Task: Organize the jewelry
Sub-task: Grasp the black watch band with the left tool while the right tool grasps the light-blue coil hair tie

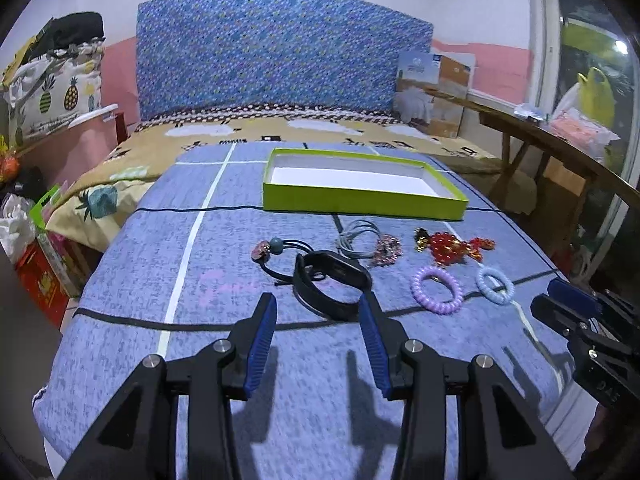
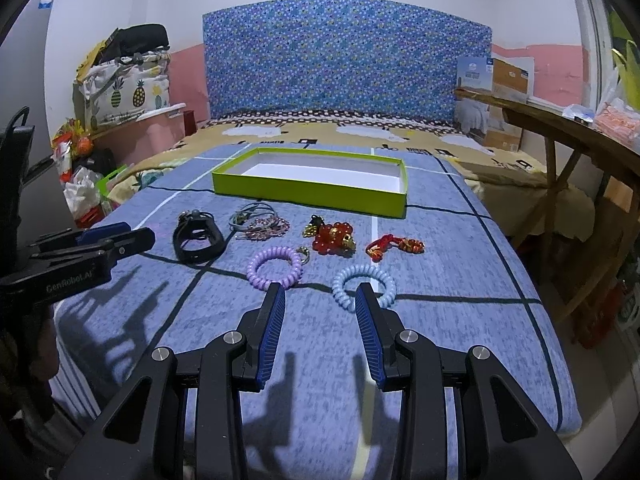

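Two claws hover with jaws spread and nothing held: the left claw (image 1: 318,304) just short of the black wristband (image 1: 332,280), the right claw (image 2: 320,294) just short of the pale blue coil hair tie (image 2: 363,285). No piece is in the green tray (image 2: 308,194) yet, so the task appears to be at its first pick. The surface is a bed with a blue blanket (image 2: 440,320).

Count on the blanket, all near the tray's front wall:
- One wristband.
- Two coil hair ties, the second being the purple coil hair tie (image 2: 274,267).
- One red bead charm (image 2: 334,239).
- One red knotted cord (image 2: 394,246).
- One pink beaded piece with grey cord (image 2: 260,222).
- One bead-and-charm elastic tie (image 1: 276,252).

Likely next move: straddle the nearest item, close, lift, and carry it to the tray.
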`<state>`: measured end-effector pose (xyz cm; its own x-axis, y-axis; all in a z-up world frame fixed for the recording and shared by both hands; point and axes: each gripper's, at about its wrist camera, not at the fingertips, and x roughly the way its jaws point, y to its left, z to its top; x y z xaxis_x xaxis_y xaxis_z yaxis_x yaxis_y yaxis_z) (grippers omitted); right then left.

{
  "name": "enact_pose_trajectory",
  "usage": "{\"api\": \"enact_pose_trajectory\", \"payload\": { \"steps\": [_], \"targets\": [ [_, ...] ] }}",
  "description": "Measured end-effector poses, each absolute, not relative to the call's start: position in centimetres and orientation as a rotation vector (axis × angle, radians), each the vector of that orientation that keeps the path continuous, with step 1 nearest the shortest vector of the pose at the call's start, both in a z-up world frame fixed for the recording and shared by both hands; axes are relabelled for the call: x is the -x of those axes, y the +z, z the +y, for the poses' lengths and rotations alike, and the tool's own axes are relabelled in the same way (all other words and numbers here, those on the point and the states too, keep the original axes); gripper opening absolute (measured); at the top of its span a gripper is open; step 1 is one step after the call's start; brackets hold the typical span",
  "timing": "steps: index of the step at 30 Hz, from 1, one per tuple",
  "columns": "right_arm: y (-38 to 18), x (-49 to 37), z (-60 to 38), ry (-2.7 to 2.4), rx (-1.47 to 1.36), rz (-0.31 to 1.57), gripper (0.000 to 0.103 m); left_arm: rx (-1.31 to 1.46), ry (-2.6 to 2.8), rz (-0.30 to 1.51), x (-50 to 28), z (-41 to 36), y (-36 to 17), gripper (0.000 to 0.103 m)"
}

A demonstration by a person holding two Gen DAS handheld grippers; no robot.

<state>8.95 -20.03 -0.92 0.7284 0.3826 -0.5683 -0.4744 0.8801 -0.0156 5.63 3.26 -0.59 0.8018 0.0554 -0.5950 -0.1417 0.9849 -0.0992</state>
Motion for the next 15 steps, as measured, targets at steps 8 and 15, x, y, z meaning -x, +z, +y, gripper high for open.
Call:
{"api": "enact_pose_trajectory", "payload": {
  "steps": [8, 15],
  "targets": [
    [-1.6, -12.0, -20.3, 0.462, 0.145, 0.651, 0.038, 0.162, 0.132, 0.691, -8.1, 4.1, -1.1, 0.041],
    [-1.7, -14.4, -20.5, 0.454, 0.140, 0.688, 0.038, 0.168, 0.145, 0.766, -10.1, 4.0, -1.9, 0.030]
  ]
}}
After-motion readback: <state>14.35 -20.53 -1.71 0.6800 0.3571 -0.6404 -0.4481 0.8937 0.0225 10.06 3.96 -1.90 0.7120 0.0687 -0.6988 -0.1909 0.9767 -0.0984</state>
